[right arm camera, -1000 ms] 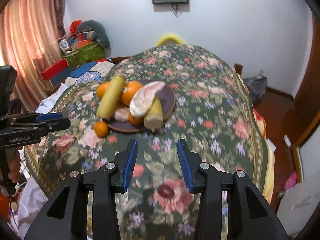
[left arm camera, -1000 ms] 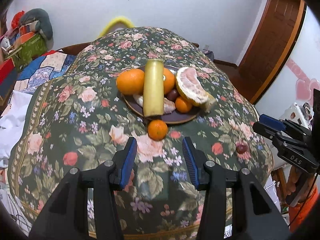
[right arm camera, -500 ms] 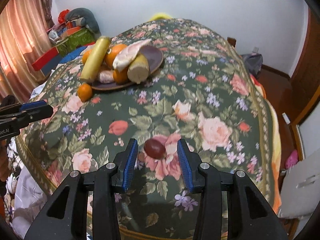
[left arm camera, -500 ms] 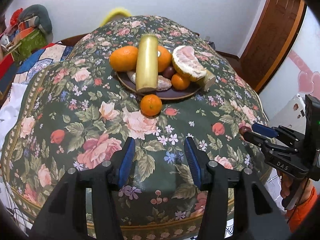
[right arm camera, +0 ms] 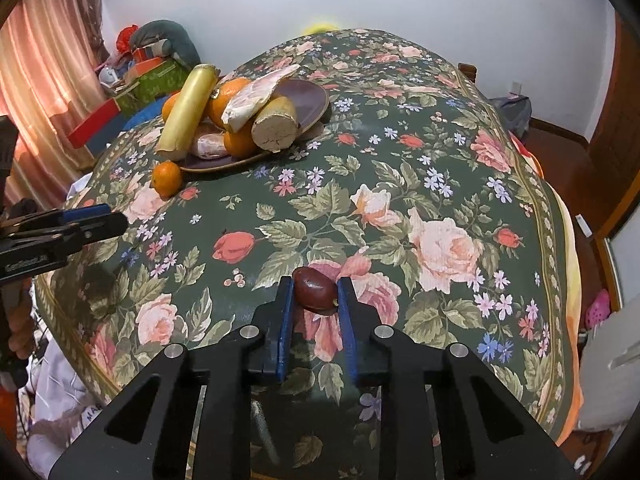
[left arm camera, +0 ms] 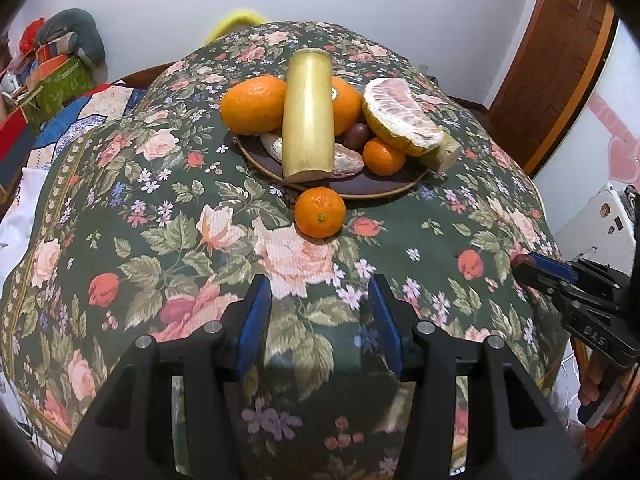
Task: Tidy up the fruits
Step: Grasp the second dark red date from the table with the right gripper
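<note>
A brown plate on the floral tablecloth holds oranges, a pale sugarcane piece, a peeled pomelo and other fruit. A loose mandarin lies on the cloth just in front of the plate. My left gripper is open and empty, a little short of the mandarin. My right gripper is shut on a dark red jujube-like fruit near the table's near edge. The plate and the mandarin sit far left in the right wrist view.
The table is round and domed by the lens, its edge dropping off on all sides. Boxes and cushions are piled at the left. A wooden door stands at the right. The other gripper shows at the left edge.
My right gripper has closed onto the dark red fruit that lay between its fingers. My left gripper has moved closer to the mandarin, still open.
</note>
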